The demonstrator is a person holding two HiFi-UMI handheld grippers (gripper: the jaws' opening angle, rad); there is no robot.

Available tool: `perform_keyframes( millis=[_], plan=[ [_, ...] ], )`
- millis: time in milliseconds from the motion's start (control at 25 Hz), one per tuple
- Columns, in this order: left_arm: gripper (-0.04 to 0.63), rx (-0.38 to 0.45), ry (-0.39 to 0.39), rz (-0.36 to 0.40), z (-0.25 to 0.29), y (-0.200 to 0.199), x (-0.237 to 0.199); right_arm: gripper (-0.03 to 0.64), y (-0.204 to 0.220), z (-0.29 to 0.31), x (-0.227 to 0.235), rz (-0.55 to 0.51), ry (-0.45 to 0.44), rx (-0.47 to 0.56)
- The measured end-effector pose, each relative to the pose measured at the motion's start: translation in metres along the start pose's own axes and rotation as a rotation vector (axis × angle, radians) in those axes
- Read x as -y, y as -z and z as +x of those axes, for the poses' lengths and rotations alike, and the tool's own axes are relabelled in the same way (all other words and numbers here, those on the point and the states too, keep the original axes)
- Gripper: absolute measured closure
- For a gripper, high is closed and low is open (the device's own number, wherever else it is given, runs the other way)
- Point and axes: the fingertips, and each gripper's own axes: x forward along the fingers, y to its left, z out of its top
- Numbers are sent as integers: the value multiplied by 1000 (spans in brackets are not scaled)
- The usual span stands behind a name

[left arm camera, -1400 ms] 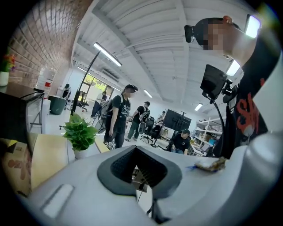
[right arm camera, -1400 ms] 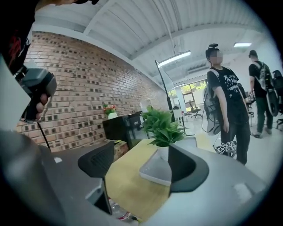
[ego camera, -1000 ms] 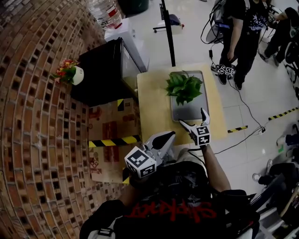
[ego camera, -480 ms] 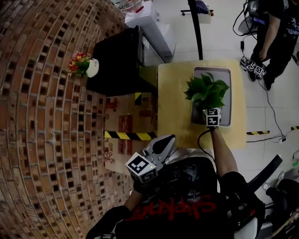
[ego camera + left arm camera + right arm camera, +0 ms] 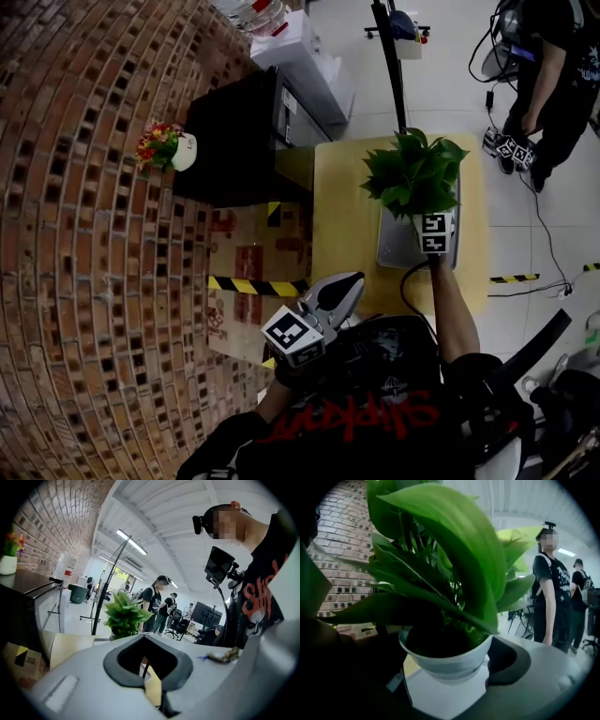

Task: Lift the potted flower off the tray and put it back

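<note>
A leafy green plant (image 5: pixel 412 173) in a white pot (image 5: pixel 447 660) stands on a grey metal tray (image 5: pixel 398 246) on the small wooden table (image 5: pixel 347 225). My right gripper (image 5: pixel 429 217) reaches in under the leaves. In the right gripper view the pot sits between its jaws, which are closing; I see no firm press of the pads on it. My left gripper (image 5: pixel 349 283) hangs back near my body at the table's near edge, shut and holding nothing. The left gripper view shows the plant (image 5: pixel 123 616) farther ahead.
A black cabinet (image 5: pixel 234 141) stands left of the table with a small white pot of flowers (image 5: pixel 164 148) on top. A cardboard box with hazard tape (image 5: pixel 248 272) lies below it. A brick wall runs along the left. A person (image 5: pixel 553 75) stands beyond the table.
My right gripper has travelled forward from the table's near edge to the plant, and its jaws now stand around the pot. The left gripper has shifted slightly forward.
</note>
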Motion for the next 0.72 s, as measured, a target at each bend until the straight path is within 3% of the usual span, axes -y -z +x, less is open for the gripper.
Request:
perform_keyframes(
  millis=[160,360,560,720],
  plan=[
    [595,31,35,25,5,-16,1,100,-73,-13,16,-114,18,13],
    [594,25,73,79,6,-13,8,100,-116,-38,18,-140,30,-28],
    [595,30,78,118,7,-6,22,100,-95,-43,15,-115,28,-53],
    [594,75,84,12,2,-18,14,100,-60,-36,12,-77,14,-77]
  ],
)
